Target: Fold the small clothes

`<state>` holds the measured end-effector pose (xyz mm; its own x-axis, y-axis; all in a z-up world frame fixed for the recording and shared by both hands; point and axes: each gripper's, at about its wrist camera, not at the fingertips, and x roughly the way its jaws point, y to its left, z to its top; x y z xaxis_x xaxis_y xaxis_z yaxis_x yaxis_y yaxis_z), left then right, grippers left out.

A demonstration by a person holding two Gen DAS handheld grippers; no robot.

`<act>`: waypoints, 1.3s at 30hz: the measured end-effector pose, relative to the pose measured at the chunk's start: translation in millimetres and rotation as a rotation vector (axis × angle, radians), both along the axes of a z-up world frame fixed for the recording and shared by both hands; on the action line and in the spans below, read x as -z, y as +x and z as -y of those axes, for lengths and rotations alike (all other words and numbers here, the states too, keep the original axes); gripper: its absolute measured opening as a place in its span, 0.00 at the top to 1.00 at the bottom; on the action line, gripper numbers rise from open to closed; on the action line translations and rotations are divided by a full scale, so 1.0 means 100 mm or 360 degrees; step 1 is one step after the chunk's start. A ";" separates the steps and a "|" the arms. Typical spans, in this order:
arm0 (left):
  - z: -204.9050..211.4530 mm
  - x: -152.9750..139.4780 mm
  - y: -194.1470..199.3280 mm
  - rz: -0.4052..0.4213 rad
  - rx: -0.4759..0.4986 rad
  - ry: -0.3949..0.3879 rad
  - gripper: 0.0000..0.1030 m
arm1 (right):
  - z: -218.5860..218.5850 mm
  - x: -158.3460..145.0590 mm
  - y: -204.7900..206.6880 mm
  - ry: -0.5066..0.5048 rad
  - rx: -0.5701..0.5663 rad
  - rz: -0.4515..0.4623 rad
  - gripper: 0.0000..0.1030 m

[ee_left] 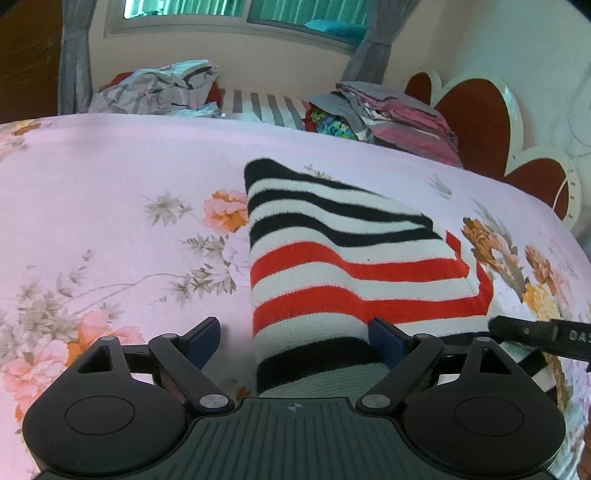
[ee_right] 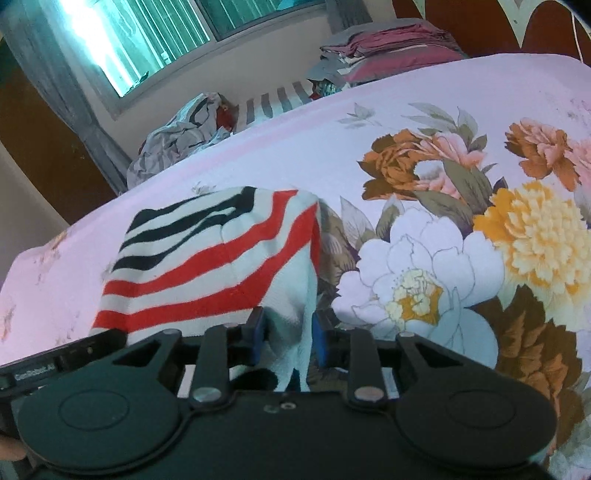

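A small striped garment (ee_left: 332,254) in black, white and red lies partly folded on the pink floral bedsheet (ee_left: 110,177). My left gripper (ee_left: 295,339) is open, its blue pads wide apart over the garment's near left edge. In the right wrist view the garment (ee_right: 207,258) lies ahead and to the left. My right gripper (ee_right: 288,332) has its pads partly closed around a white fold of the garment's near right corner. The right gripper's finger also shows at the right edge of the left wrist view (ee_left: 539,332).
A pile of crumpled grey-white clothes (ee_left: 159,88) and a stack of folded pink and grey clothes (ee_left: 388,110) sit at the far edge of the bed. A red-and-white headboard (ee_left: 480,122) stands to the right. A window with grey curtains (ee_left: 236,14) is behind.
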<state>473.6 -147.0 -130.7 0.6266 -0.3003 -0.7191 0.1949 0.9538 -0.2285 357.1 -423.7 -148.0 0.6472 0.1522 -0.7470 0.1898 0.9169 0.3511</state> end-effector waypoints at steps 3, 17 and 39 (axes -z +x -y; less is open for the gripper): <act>-0.03 -0.07 -0.09 0.0012 0.0000 -0.0009 0.15 | -0.02 -0.12 -0.11 0.0010 -0.0036 0.0029 0.74; -0.23 0.11 -0.55 -0.0042 0.0081 0.0004 0.15 | -0.05 -0.02 -0.76 0.0231 -0.0016 -0.0031 0.85; -0.17 -0.18 -0.44 -0.0066 0.0049 -0.0015 0.15 | 0.06 -0.24 -0.56 0.0075 -0.0062 0.0013 0.40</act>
